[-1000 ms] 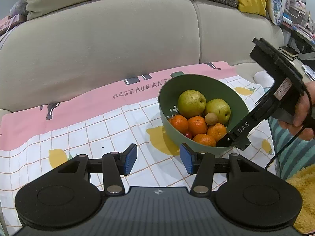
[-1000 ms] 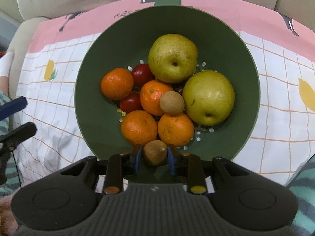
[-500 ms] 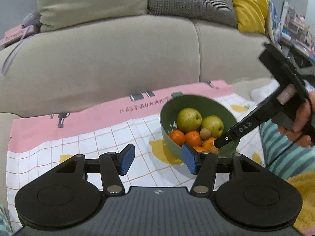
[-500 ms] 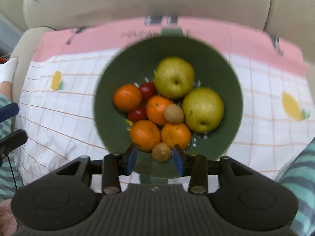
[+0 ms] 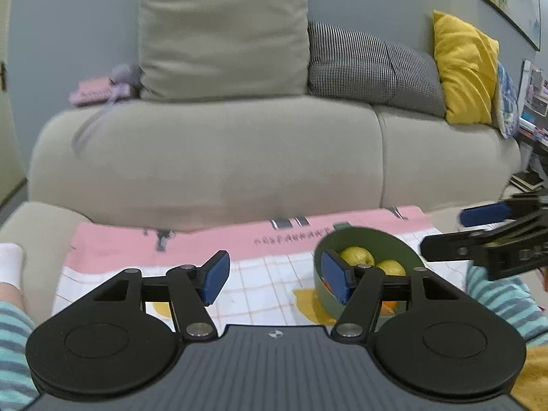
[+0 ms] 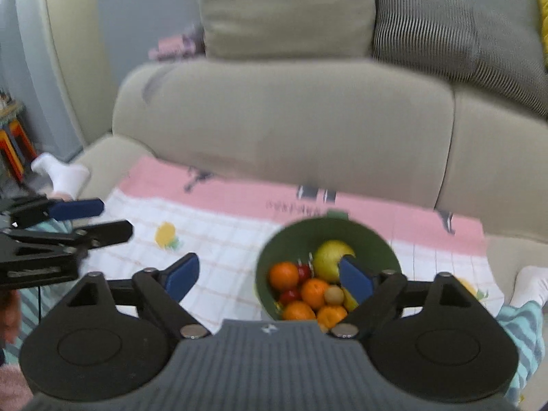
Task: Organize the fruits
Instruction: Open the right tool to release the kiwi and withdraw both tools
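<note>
A green bowl (image 6: 342,226) sits on a checked cloth (image 6: 222,250) spread over the sofa seat. It holds yellow-green pears (image 6: 327,257), several oranges (image 6: 283,275), small red fruits (image 6: 289,296) and a brown kiwi (image 6: 334,294). My right gripper (image 6: 269,277) hangs above and in front of the bowl, its jaws opening wide with nothing between them. My left gripper (image 5: 274,279) hovers left of the bowl (image 5: 376,239), jaws opening and empty; its right finger hides part of the pears (image 5: 356,256). Each gripper shows in the other's view (image 5: 459,231) (image 6: 99,221).
A beige sofa back (image 5: 222,157) rises behind the cloth, with beige (image 5: 222,30), grey checked (image 5: 370,65) and yellow (image 5: 465,68) cushions. A person's striped trouser legs (image 6: 524,325) and white socks (image 6: 61,173) flank the cloth. Shelves with books (image 5: 531,120) stand at far right.
My right gripper let go of the kiwi into the bowl's front, opened wide, and rose back. My left gripper also rose, tilted up and opened further.
</note>
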Demonstrator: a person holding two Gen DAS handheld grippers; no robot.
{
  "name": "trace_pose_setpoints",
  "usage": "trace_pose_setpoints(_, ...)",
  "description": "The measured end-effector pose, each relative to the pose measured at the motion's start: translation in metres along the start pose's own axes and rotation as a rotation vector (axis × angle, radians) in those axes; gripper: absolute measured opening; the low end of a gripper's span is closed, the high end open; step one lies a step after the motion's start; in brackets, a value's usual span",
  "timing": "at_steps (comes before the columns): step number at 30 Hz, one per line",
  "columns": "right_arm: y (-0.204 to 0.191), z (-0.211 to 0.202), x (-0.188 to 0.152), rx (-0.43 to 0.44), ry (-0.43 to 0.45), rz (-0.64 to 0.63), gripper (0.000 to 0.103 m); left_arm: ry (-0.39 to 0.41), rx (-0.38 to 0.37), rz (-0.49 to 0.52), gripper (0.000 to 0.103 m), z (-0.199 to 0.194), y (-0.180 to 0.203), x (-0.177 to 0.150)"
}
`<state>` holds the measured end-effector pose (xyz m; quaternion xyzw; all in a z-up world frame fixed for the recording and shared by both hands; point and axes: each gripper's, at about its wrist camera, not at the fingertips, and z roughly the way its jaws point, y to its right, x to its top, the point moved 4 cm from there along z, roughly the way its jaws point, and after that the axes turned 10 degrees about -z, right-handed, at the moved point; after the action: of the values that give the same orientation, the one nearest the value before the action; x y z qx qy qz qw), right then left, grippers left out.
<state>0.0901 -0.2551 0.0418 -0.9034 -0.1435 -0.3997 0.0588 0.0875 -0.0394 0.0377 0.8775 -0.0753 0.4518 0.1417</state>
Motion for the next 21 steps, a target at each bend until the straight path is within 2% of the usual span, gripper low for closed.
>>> trace_pose_setpoints(2, -0.007, -0.014, -0.004, -0.012, 0.061, 0.017, 0.094, 0.054, 0.037, 0.012, 0.083, -0.008, 0.002, -0.003)
trace_pose_setpoints(5, -0.021, -0.03, -0.014, -0.057, 0.129, 0.035, 0.095, 0.096, 0.04, 0.034, 0.086, -0.016, 0.006, -0.011)
trace_pose_setpoints(7, -0.028, -0.036, -0.023, -0.087, 0.161, 0.057, 0.095, 0.093, 0.04, 0.054, 0.089, -0.018, 0.009, -0.018)
trace_pose_setpoints(9, -0.034, -0.043, -0.032, -0.119, 0.198, 0.072, 0.096, 0.089, 0.079, 0.054, 0.089, -0.019, 0.009, -0.026)
trace_pose_setpoints(14, -0.058, -0.052, -0.058, -0.254, 0.292, 0.019, 0.096, 0.088, 0.144, 0.078, 0.09, -0.018, 0.007, -0.046)
trace_pose_setpoints(17, -0.073, -0.048, -0.074, -0.306, 0.309, -0.021, 0.096, 0.057, 0.148, 0.052, 0.09, -0.013, 0.002, -0.054)
trace_pose_setpoints(21, -0.082, -0.038, -0.088, -0.322, 0.311, -0.057, 0.097, 0.039, 0.191, 0.024, 0.09, -0.003, -0.004, -0.061)
